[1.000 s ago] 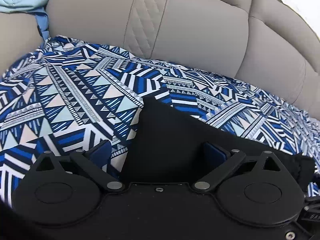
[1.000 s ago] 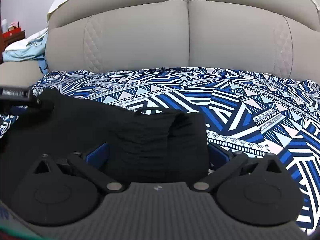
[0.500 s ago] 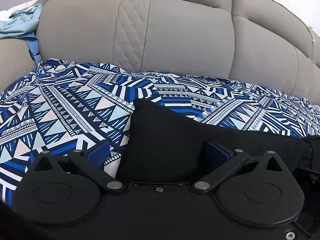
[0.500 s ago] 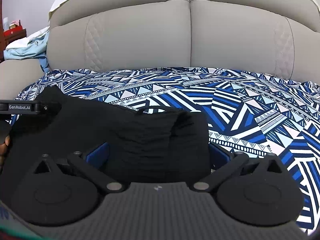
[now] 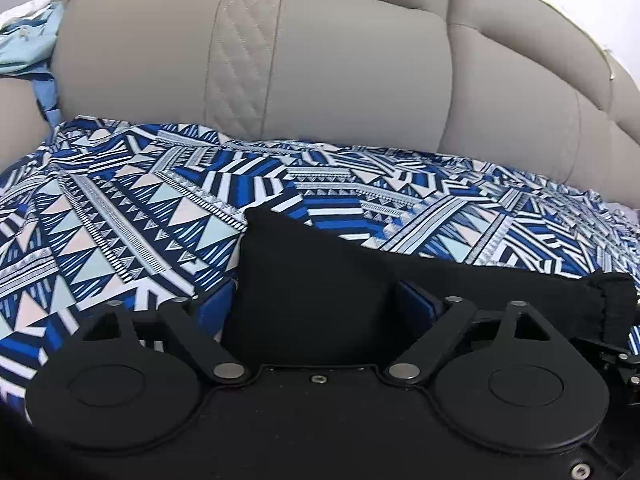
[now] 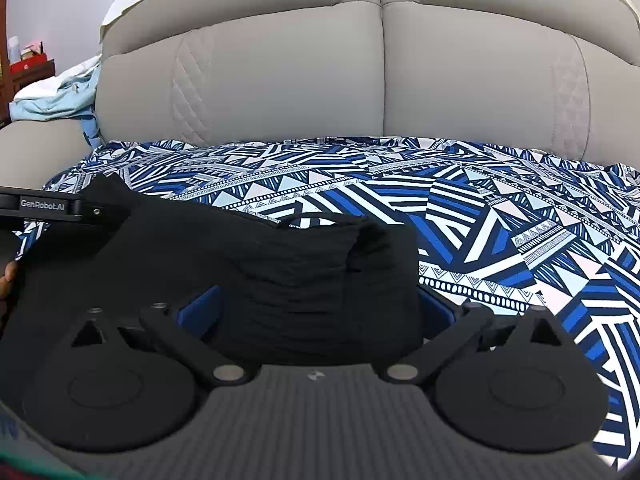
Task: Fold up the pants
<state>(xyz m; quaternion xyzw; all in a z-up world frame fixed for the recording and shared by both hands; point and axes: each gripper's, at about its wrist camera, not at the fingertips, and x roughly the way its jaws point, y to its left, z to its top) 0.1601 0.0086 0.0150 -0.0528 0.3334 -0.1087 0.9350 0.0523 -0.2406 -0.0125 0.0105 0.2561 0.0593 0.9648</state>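
The black pants [image 6: 256,264] lie on a blue and white patterned cloth [image 6: 460,216] over the sofa seat. In the right wrist view my right gripper [image 6: 318,312] stands open with the gathered waistband end of the pants between its blue pads [image 6: 200,312]. In the left wrist view my left gripper [image 5: 312,308] stands open around a pointed corner of the pants [image 5: 304,276]; its blue pads [image 5: 416,304] sit at either side of the cloth. The left gripper's body [image 6: 44,208] also shows at the left edge of the right wrist view.
The grey sofa backrest [image 6: 380,80] rises right behind the cloth. A light blue garment [image 6: 60,96] lies on the sofa arm at the left. A wooden shelf with small items [image 6: 24,60] stands at the far left.
The left gripper has swung and tilted so its view now takes in more of the backrest. The pants corner stays between its fingers. The right gripper has barely moved.
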